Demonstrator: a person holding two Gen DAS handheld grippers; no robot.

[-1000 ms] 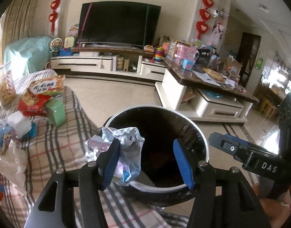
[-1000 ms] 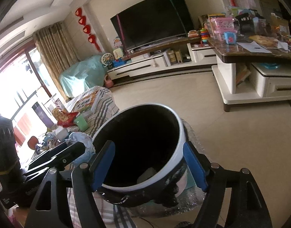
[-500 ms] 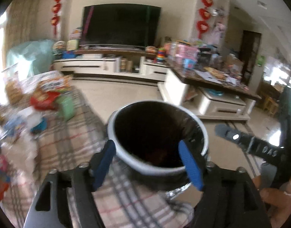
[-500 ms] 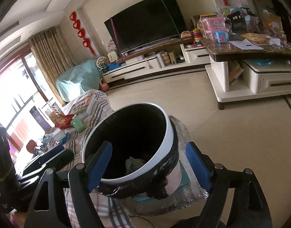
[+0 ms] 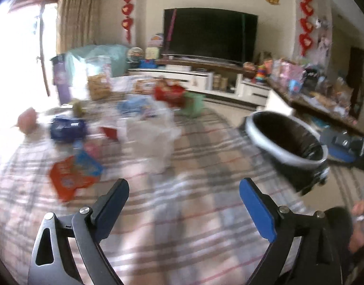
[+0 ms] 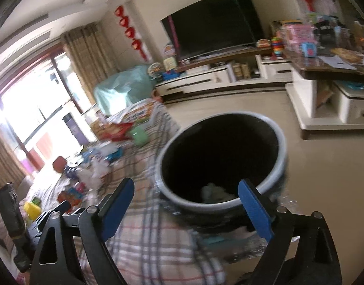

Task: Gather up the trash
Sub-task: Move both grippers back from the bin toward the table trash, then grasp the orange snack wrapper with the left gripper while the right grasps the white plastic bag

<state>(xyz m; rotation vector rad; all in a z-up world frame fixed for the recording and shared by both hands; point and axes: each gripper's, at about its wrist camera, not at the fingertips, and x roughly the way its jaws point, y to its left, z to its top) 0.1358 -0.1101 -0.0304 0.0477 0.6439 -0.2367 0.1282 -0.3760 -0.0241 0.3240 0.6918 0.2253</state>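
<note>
Beside the plaid table (image 5: pixel 182 225), the black-lined bin (image 6: pixel 220 201) holds crumpled trash (image 6: pixel 216 191).

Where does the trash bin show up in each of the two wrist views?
Left wrist: the bin sits at the right, beside the checked cloth, right of and above the gripper's fingers.
Right wrist: the bin fills the centre, directly ahead of the fingers, with pale trash at its bottom.
Shared landmark: the TV on the far wall.
</note>
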